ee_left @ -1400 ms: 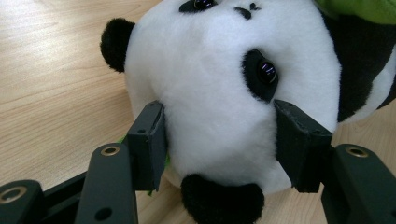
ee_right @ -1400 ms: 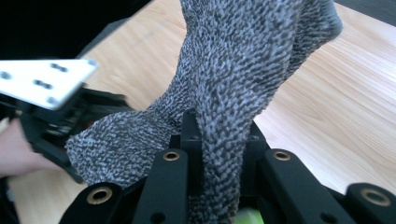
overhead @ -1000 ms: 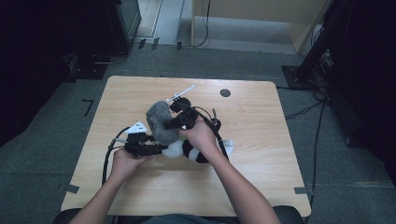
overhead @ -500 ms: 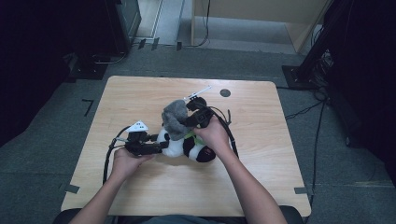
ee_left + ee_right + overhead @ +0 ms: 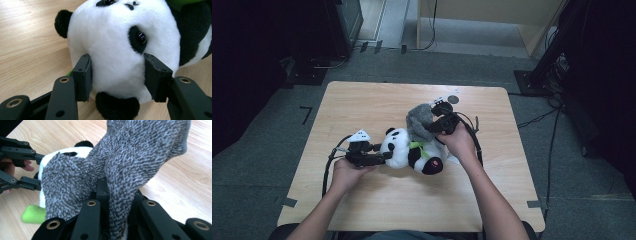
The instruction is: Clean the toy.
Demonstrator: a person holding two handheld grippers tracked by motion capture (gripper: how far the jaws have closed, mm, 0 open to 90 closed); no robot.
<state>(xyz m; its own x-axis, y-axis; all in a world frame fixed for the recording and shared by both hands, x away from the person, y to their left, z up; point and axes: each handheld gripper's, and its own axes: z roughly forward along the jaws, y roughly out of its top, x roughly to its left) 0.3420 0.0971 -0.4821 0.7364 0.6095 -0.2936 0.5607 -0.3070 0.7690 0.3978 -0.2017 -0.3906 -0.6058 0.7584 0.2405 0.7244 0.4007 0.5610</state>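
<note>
Clamping the white head of the panda plush [image 5: 117, 50], the left gripper [image 5: 117, 75] has a pad pressed into each cheek, its jaws having just closed further. The right gripper [image 5: 117, 195] is pinched tight on a grey knitted sock [image 5: 125, 160] draped over the panda's body. The panda lies on the wooden table [image 5: 362, 105], near its middle

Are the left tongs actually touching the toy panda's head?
Touching. In the left gripper view, both pads of the left tongs press into the panda's white head, one on each side.
</note>
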